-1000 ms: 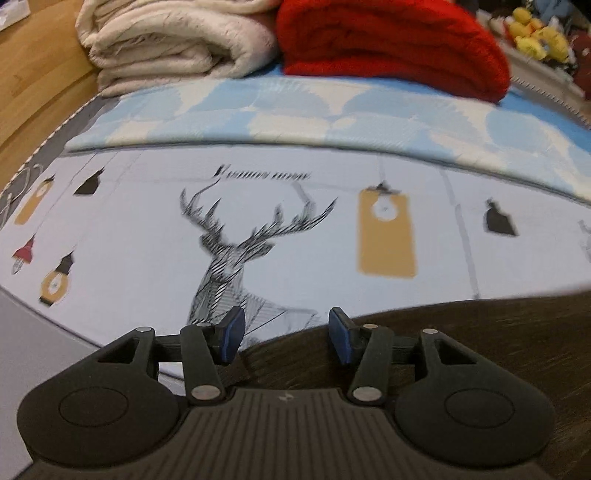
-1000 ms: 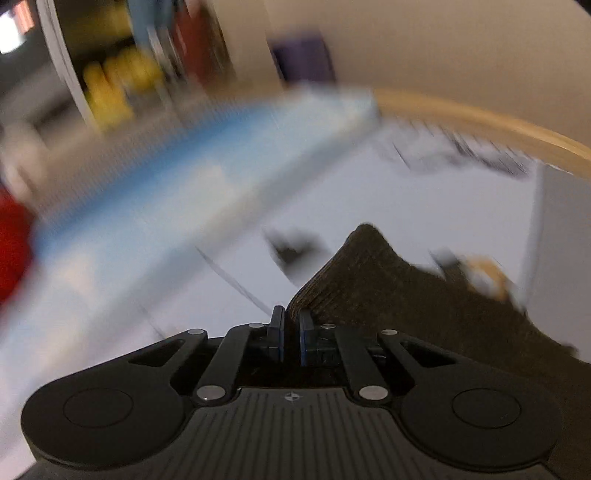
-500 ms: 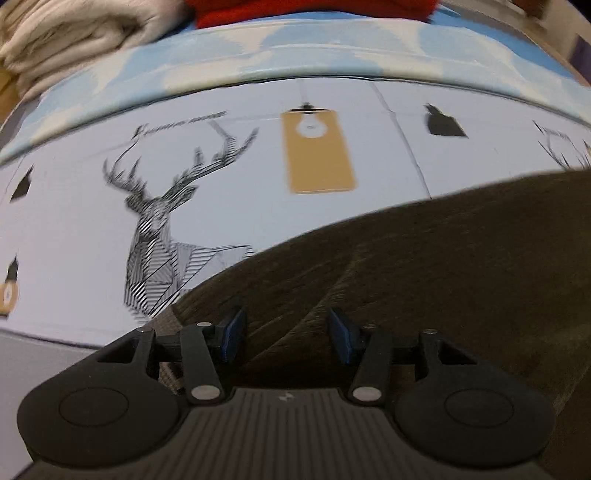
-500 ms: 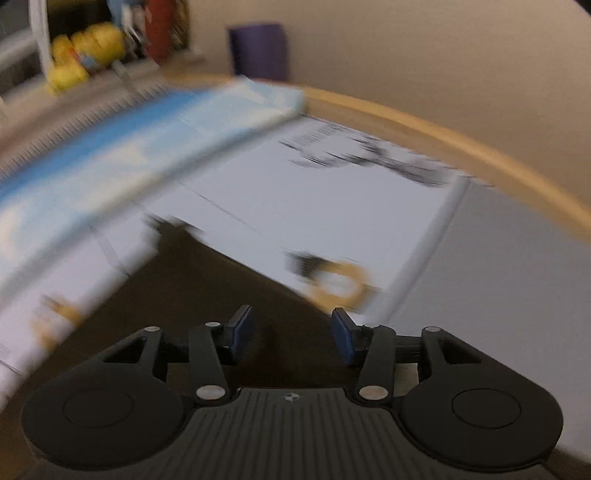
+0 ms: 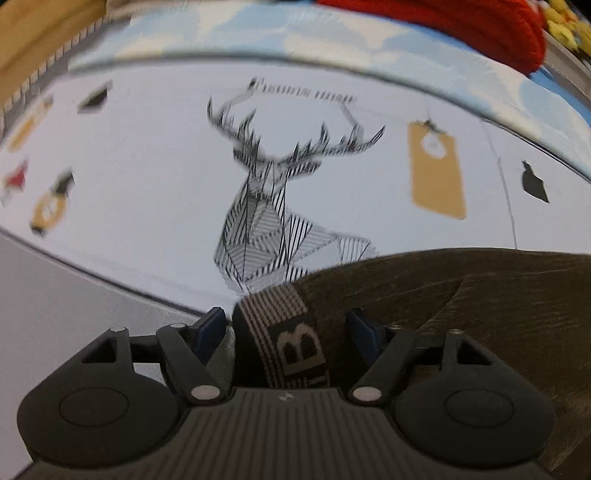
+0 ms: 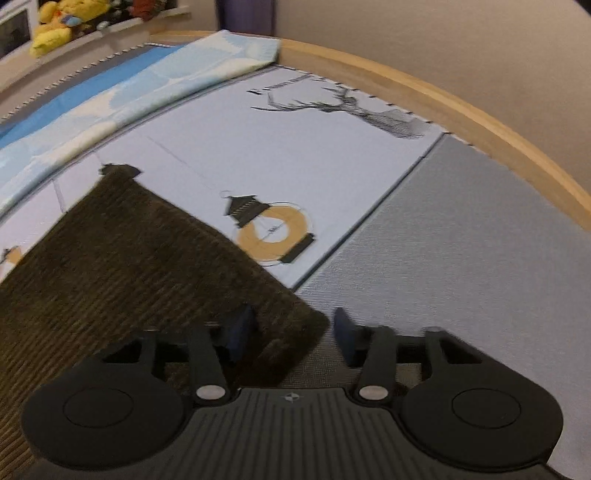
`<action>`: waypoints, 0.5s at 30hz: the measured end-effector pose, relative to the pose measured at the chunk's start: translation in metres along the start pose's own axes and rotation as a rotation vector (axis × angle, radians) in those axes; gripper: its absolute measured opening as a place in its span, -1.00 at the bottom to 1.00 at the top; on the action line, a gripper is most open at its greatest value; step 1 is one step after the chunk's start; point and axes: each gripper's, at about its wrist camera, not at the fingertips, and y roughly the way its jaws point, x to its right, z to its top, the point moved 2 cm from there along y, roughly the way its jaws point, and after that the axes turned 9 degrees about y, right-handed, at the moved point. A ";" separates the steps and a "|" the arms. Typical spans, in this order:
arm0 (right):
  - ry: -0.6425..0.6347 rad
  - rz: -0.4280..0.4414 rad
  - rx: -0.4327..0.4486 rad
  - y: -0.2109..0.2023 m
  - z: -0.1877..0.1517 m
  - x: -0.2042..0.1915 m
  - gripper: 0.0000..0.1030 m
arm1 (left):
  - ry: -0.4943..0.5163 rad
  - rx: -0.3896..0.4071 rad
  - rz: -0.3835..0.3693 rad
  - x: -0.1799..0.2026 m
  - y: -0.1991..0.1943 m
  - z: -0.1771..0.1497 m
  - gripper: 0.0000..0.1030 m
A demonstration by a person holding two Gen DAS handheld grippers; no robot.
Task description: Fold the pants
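One pair of dark brown corduroy pants (image 5: 480, 295) lies flat on a printed mat (image 5: 147, 184), filling the lower right of the left wrist view and the lower left of the right wrist view. Its striped elastic waistband (image 5: 280, 325) — lettered on a dark patch — sits between the fingers of the left gripper (image 5: 286, 328), whose jaws are opening wide with neither pad pressing it. A corner of the fabric reaches between the jaws of the right gripper (image 6: 291, 328), which are closing but not yet gripping. On the mat are a deer print (image 5: 273, 206) and lantern print (image 6: 273, 232); a red blanket (image 5: 461, 22) lies at the upper right.
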 end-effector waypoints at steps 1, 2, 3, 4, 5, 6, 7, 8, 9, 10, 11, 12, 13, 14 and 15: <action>-0.017 0.000 0.009 -0.001 0.000 -0.002 -0.42 | -0.028 -0.010 -0.028 -0.003 0.005 -0.001 0.47; -0.036 0.001 0.022 -0.002 -0.001 -0.005 -0.68 | -0.042 -0.005 -0.038 -0.007 0.007 -0.002 0.37; -0.052 0.000 0.030 -0.004 0.000 -0.007 -0.68 | -0.039 0.009 -0.044 -0.007 0.008 -0.002 0.27; -0.052 0.000 0.031 -0.004 0.000 -0.007 -0.71 | -0.029 0.022 -0.054 -0.006 0.006 0.000 0.03; -0.026 0.007 0.034 -0.005 0.001 -0.005 -0.73 | -0.027 0.046 -0.061 -0.005 0.001 0.003 -0.09; 0.015 0.007 0.045 -0.007 0.003 0.001 -0.74 | -0.041 0.089 -0.061 -0.004 -0.004 0.007 -0.11; 0.052 -0.006 0.066 -0.009 0.005 0.007 -0.74 | -0.063 0.149 -0.062 -0.005 -0.011 0.010 -0.12; 0.093 -0.012 0.084 -0.010 0.007 0.013 -0.74 | -0.071 0.213 -0.066 -0.003 -0.020 0.014 -0.12; 0.127 -0.005 0.091 -0.011 0.007 0.017 -0.74 | -0.048 0.265 -0.055 0.003 -0.027 0.016 -0.11; 0.137 0.000 0.081 -0.009 0.006 0.020 -0.74 | -0.023 0.287 -0.032 0.009 -0.030 0.018 -0.08; 0.132 0.000 0.067 -0.006 0.003 0.021 -0.73 | -0.020 0.284 -0.018 0.012 -0.030 0.020 -0.02; 0.133 0.010 0.057 -0.004 0.001 0.023 -0.72 | -0.043 0.264 -0.015 0.011 -0.028 0.020 0.04; 0.140 0.025 0.052 -0.005 0.000 0.026 -0.66 | -0.075 0.241 -0.018 0.008 -0.026 0.020 0.17; 0.142 0.035 0.042 -0.007 0.000 0.028 -0.57 | -0.113 0.220 -0.016 0.004 -0.025 0.020 0.15; 0.144 0.038 0.029 -0.011 0.003 0.032 -0.55 | -0.150 0.208 -0.018 -0.002 -0.028 0.019 0.15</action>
